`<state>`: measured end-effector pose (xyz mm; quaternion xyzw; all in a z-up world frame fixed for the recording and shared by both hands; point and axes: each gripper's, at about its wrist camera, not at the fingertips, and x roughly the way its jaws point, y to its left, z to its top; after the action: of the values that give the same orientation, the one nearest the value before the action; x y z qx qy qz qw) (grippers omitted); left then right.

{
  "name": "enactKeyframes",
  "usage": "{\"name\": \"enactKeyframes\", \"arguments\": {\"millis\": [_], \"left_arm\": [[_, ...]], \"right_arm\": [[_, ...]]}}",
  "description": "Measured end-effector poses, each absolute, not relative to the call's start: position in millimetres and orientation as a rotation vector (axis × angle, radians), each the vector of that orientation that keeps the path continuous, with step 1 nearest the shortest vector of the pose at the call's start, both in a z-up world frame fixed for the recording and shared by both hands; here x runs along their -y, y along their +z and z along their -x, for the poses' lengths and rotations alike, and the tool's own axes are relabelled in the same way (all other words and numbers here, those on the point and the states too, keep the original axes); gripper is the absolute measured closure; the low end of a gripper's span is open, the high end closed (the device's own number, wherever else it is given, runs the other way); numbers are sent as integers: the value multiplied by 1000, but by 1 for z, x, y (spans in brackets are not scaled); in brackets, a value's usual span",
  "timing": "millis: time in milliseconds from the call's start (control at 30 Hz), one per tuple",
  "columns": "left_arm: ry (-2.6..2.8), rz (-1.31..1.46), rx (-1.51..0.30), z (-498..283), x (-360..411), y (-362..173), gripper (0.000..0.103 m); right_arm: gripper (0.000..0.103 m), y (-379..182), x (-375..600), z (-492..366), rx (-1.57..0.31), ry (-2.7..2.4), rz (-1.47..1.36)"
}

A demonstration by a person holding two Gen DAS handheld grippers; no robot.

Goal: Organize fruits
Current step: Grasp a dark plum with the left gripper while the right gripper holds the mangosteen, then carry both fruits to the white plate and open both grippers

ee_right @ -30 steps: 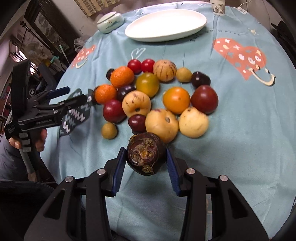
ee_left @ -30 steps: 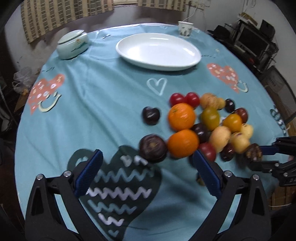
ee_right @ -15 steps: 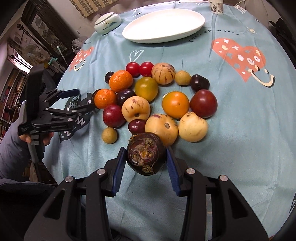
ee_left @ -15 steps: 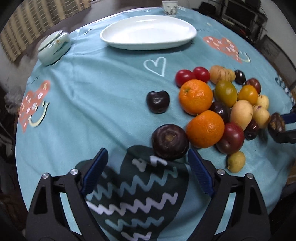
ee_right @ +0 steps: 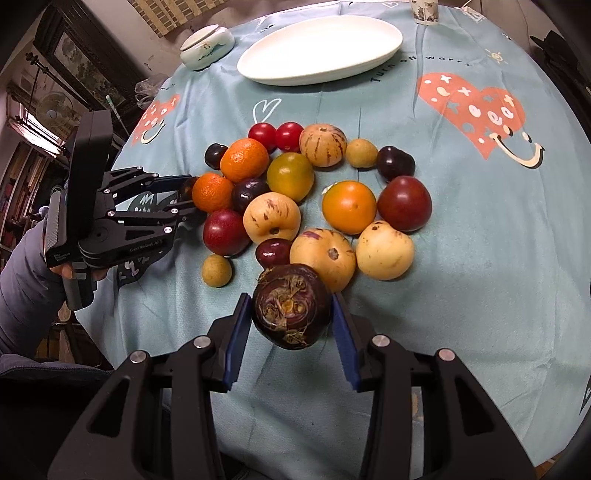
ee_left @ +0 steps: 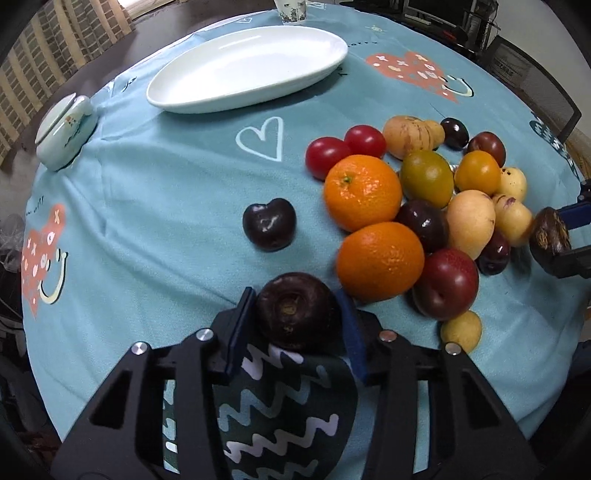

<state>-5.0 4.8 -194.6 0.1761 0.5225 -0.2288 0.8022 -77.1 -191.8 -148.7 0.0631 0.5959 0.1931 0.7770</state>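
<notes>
Closing from wide, the left gripper point(ee_left: 297, 321) now pinches a dark mangosteen point(ee_left: 298, 314) (right gripper point(ee_right: 290, 317) holds another point(ee_right: 291, 306)); both seem ready for the white plate point(ee_left: 247, 70).

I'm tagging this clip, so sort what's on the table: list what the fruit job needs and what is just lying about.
For the job:
- fruit pile
- dark fruit, left tool closing around it
- dark fruit held in right tool
- white plate, likely

Lying about:
- lidded jar
- cup
</notes>
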Motion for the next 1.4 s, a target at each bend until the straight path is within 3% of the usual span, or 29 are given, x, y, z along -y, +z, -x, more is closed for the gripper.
{"name": "enactKeyframes", "arguments": {"millis": [333,700,933,1400], "left_arm": [[-439,-214,-1102,20,-23,-164,58],[-274,-43,-963,12,8,-66,58],[-179,-67,-905,-8,37,-31,58],[-162,-89,-928,-73,69,-44,57]], "right_arm": [[59,-139,189,80,-1253,455,-116],[59,-103,195,63,-1130,512,-97],[59,-61,211,31,-999,521,-112],[59,-41,222,-36,-924,500,-63]]}}
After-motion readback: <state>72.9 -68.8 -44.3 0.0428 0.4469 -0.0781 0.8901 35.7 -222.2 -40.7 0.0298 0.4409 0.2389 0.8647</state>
